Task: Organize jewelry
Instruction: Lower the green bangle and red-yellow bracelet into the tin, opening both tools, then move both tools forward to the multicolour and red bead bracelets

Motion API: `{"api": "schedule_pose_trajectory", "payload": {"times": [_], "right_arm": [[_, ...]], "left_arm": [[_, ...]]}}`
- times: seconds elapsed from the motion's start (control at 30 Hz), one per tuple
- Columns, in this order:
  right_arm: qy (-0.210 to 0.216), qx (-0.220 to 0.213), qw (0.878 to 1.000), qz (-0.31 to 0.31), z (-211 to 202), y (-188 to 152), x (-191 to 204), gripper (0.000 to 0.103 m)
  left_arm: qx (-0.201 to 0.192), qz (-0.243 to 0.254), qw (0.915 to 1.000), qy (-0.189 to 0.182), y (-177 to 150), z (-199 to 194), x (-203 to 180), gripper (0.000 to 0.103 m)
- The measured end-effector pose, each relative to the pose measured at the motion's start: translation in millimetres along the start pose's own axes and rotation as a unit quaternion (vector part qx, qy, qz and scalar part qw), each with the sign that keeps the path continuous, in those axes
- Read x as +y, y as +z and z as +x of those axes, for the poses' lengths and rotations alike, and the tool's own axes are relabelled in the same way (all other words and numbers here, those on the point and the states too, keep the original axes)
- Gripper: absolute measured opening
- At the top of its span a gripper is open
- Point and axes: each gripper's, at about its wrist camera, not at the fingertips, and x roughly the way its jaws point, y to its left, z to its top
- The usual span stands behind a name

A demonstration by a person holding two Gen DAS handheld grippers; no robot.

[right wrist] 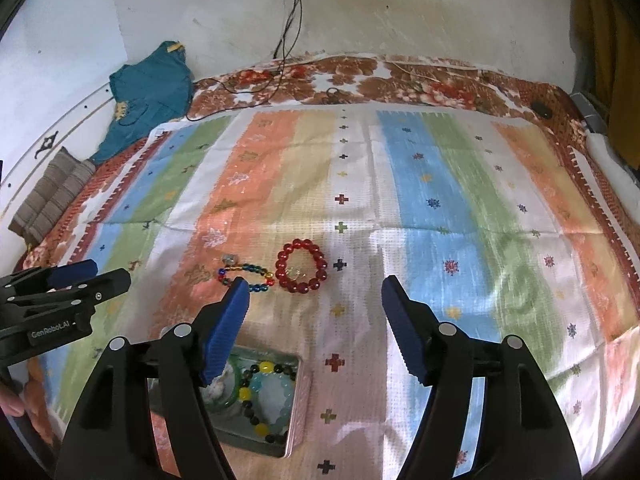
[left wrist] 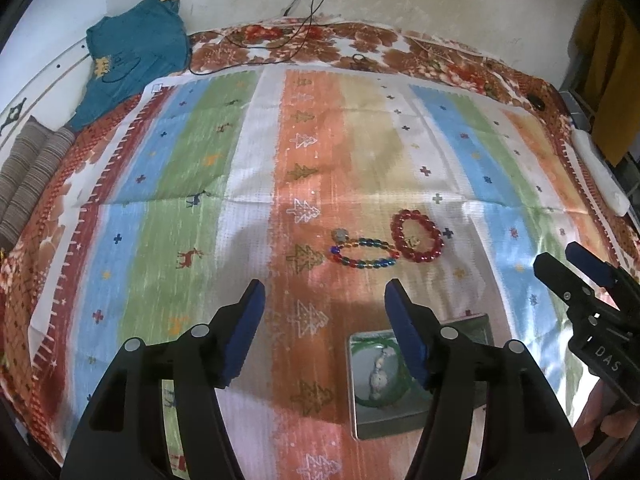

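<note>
My left gripper (left wrist: 324, 320) has its blue-padded jaws standing apart with nothing between them, hanging over the orange stripe of the striped cloth (left wrist: 192, 168). My right gripper (right wrist: 316, 320) is likewise spread wide and empty, over the pale stripe of the same cloth; in the left wrist view I see it at the right edge, and the left one shows at the left edge of the right wrist view with a bit of the person's hand (right wrist: 12, 400) beneath it. Just below my tools lies the open metal box (right wrist: 298, 404), partly hidden behind the fingers: in it I make out a green bangle (left wrist: 384, 402) with a whitish piece, and a beaded bracelet (right wrist: 264, 396) of yellow, dark and pale blue beads. Farther out on the cloth two bracelets lie flat and loose, side by side and touching or nearly so: a multicoloured bead bracelet (left wrist: 362, 254) with a small charm at its far left end, and to its right a red bead bracelet (left wrist: 418, 236) with a small gold piece inside its ring. Beyond the cloth a floral blanket (left wrist: 360, 46) runs to the wall, with black cables (left wrist: 312, 16) trailing down onto it, a teal garment (left wrist: 132, 56) in the far left corner and a folded striped fabric (left wrist: 32, 168) at the left edge.
</note>
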Motion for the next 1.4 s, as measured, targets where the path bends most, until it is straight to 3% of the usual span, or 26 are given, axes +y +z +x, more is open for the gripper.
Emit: {"api": "schedule_pose_trajectory", "payload": {"times": [0.93, 1.4], "right_arm": [[-0.019, 0.037, 0.999, -0.012, 61, 15, -3, 0.069], [-0.024, 0.063, 0.997, -0.035, 97, 21, 3, 0.069]], "left_arm": [[0.055, 0.034, 0.9977, 0.019, 22, 68, -1, 0.068], [0.092, 0.008, 0.9957, 0.003, 30, 112, 10, 0.068]]}}
